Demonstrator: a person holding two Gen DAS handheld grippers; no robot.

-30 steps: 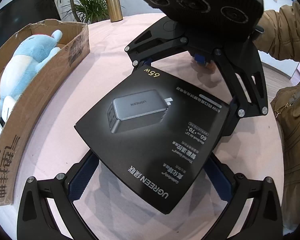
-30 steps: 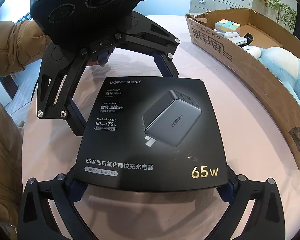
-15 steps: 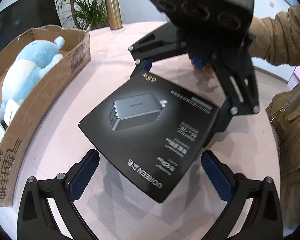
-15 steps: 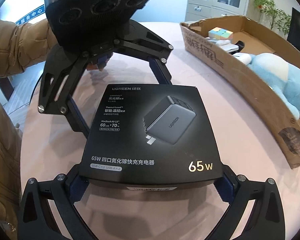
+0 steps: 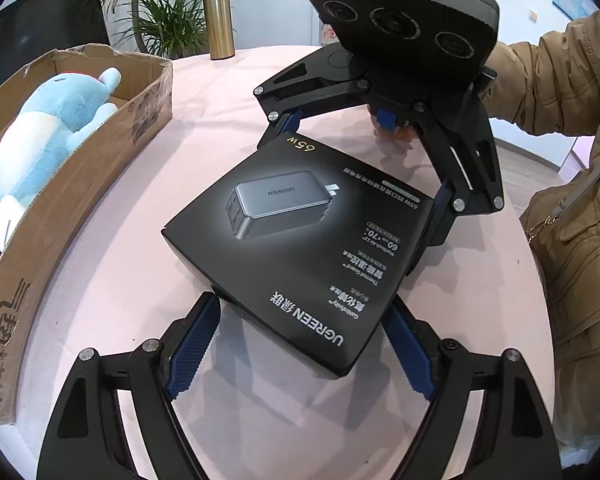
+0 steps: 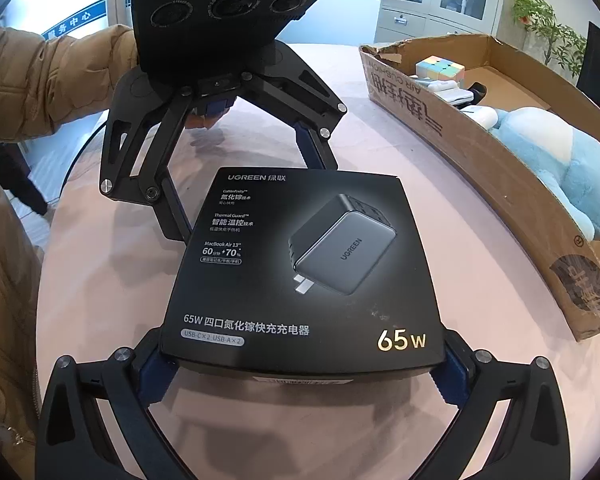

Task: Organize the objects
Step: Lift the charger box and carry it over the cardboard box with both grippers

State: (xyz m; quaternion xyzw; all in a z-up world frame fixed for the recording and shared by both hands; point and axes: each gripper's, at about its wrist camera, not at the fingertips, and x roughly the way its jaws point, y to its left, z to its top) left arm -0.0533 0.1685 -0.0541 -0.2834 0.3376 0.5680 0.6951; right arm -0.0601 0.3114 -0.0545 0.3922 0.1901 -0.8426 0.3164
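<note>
Charger box (image 6: 300, 264), black and marked 65 W, sits raised over the pink table (image 6: 440, 216), clamped at 1 end in my right gripper (image 6: 300, 364). My left gripper (image 5: 300, 344) has just been closing around the opposite corner, pads at its sides. Beside it stands a cardboard box (image 6: 480, 152) holding a blue plush toy (image 6: 572, 168).

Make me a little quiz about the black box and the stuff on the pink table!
1. True or false: the blue plush toy lies inside the cardboard box.
2. Fill in: the gold print on the black charger box reads ___.
3. What grips the charger box at its gold-print end?
A) the right gripper
B) a bare hand
C) nothing

Key: 1 true; 2 65W; 3 A
</note>
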